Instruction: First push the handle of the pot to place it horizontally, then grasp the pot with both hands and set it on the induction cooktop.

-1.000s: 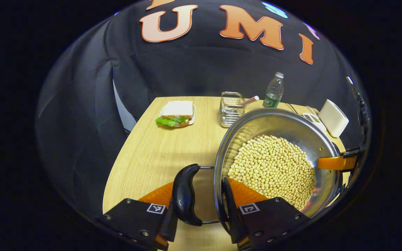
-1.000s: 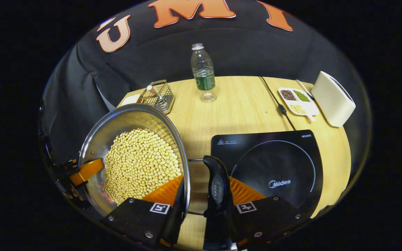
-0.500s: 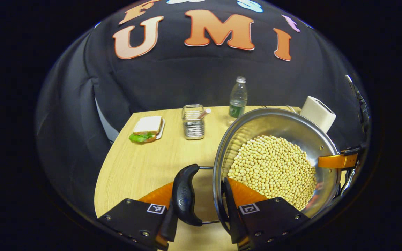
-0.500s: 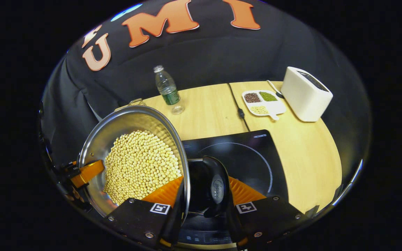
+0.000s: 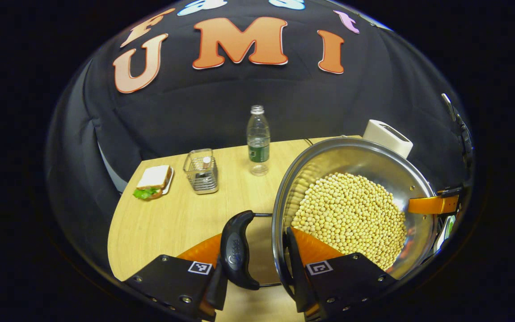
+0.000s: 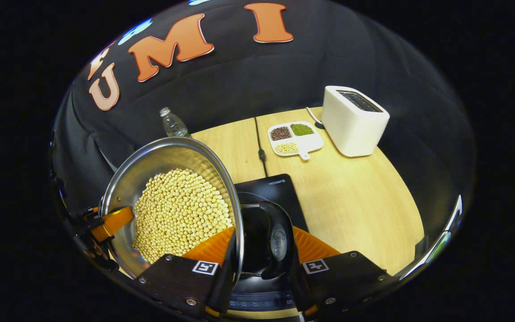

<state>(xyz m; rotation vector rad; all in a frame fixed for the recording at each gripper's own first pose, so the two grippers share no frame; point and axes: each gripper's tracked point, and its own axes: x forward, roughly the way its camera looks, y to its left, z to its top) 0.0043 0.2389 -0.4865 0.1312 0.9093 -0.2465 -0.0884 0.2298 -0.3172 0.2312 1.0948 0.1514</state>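
Note:
A steel pot (image 5: 360, 161) filled with pale soybeans (image 5: 351, 214) hangs between my two grippers. My left gripper (image 5: 255, 268) is shut on the pot, one finger outside its black side handle (image 5: 236, 250) and the other inside the rim. On the opposite side, my right gripper (image 6: 262, 268) is shut the same way around the other black handle (image 6: 277, 239) and the rim of the pot (image 6: 168, 152). The black induction cooktop (image 6: 280, 190) lies right under that handle, mostly hidden by the pot. I cannot tell whether the pot touches it.
On the wooden table (image 5: 168, 219) stand a water bottle (image 5: 258, 141), a wire basket (image 5: 201, 172) and a sandwich on a plate (image 5: 154, 182). A white toaster (image 6: 353, 120), a divided tray of beans (image 6: 294, 138) and a black cord (image 6: 260, 147) sit behind the cooktop.
Both grippers have carried the pot sideways to the right. The cooktop has slid under the pot, and the sandwich, basket and bottle have drifted left in the left gripper view.

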